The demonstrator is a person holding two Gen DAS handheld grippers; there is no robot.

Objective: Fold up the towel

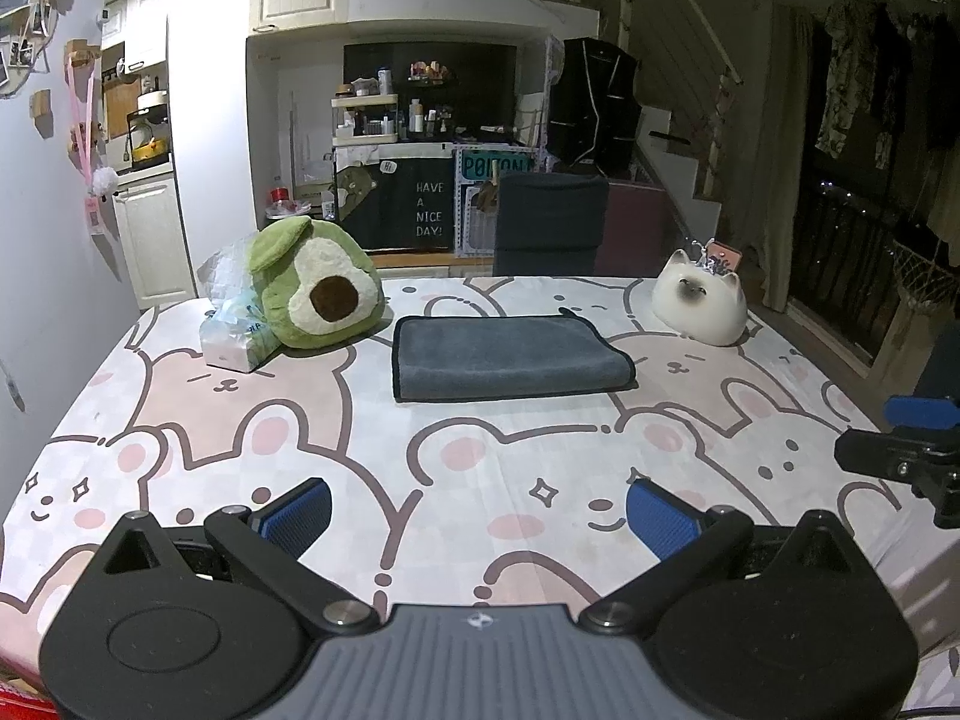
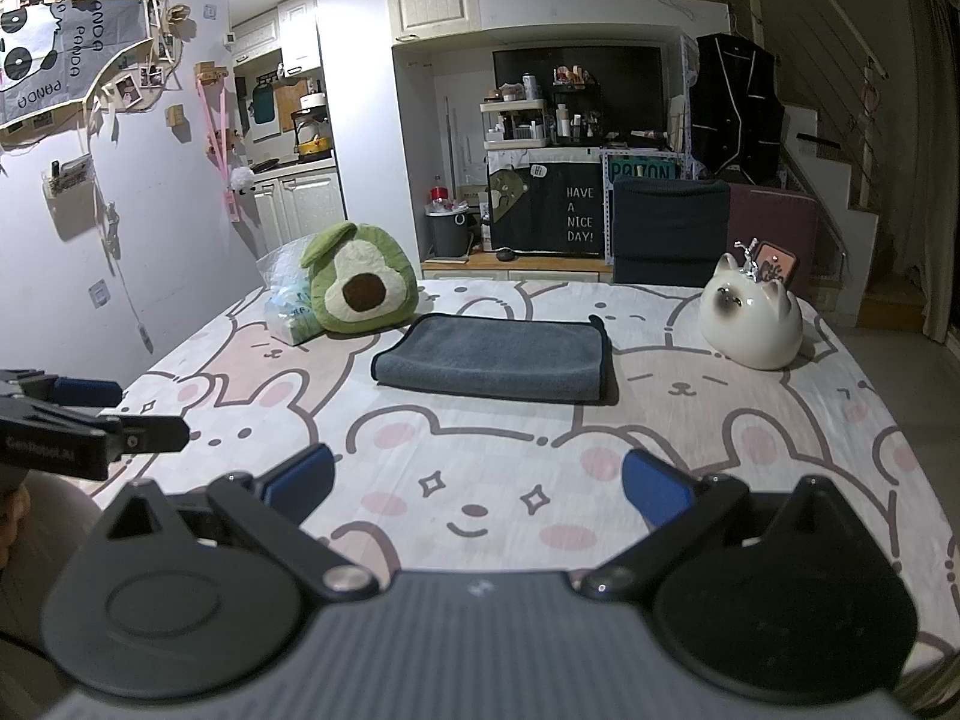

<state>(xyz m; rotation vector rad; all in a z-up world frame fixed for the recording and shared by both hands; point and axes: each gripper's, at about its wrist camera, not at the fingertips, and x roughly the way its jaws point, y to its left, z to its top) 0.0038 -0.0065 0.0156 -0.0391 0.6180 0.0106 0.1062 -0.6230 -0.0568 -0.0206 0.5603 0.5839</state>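
Observation:
A grey towel [image 1: 510,357] lies folded into a flat rectangle on the far middle of the table; it also shows in the right wrist view [image 2: 495,360]. My left gripper [image 1: 477,516] is open and empty, over the near part of the table, well short of the towel. My right gripper [image 2: 477,495] is open and empty too, also near the front edge. Each gripper shows in the other's view: the right one at the right edge [image 1: 906,438], the left one at the left edge [image 2: 90,414].
A green avocado plush [image 1: 315,288] and a plastic-wrapped tissue pack [image 1: 237,336] sit left of the towel. A white cat figurine [image 1: 699,303] sits to its right. The table has a bear-print cloth [image 1: 480,456]. A dark chair [image 1: 549,222] stands behind the table.

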